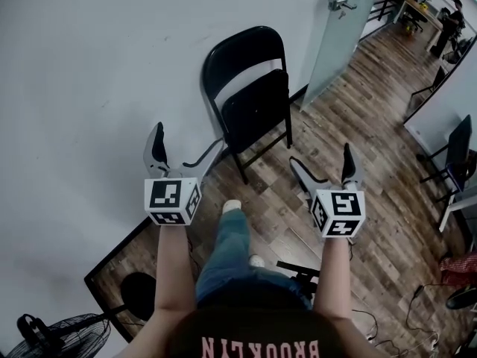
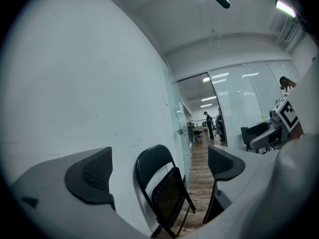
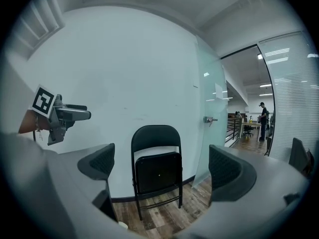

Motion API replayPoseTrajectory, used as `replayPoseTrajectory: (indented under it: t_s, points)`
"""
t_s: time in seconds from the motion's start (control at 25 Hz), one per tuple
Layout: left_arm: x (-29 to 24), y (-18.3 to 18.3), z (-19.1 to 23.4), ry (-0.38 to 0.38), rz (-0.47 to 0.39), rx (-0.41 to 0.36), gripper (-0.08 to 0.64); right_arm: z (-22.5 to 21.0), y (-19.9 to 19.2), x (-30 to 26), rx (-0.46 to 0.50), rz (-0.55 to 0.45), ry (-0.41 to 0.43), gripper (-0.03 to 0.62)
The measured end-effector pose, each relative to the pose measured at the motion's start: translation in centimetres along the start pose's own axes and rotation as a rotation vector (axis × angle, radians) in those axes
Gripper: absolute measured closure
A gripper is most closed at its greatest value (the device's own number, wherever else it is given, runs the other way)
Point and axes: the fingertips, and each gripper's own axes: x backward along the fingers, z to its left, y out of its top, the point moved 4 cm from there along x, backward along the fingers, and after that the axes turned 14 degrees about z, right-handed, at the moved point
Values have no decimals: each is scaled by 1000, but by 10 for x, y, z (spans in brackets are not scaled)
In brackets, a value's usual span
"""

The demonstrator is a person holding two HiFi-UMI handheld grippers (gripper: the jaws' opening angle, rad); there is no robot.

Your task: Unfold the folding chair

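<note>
A black folding chair leans folded against the white wall, its seat flipped up against the backrest. It shows in the left gripper view and in the right gripper view too. My left gripper is open and hangs in the air short of the chair, to its left. My right gripper is open as well, short of the chair on its right. Neither touches the chair and nothing sits between the jaws. In the right gripper view the left gripper appears at the left.
A glass door with a handle stands right of the chair. Wood floor runs ahead. A standing fan is at the lower left, dark chairs at the right. A person stands far off.
</note>
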Motion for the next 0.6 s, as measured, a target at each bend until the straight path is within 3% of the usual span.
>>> replayPoseTrajectory:
  t_s: [0.6]
  points:
    - [-170, 35, 83, -99, 10, -16, -9, -24, 78, -158, -12, 26, -49, 23]
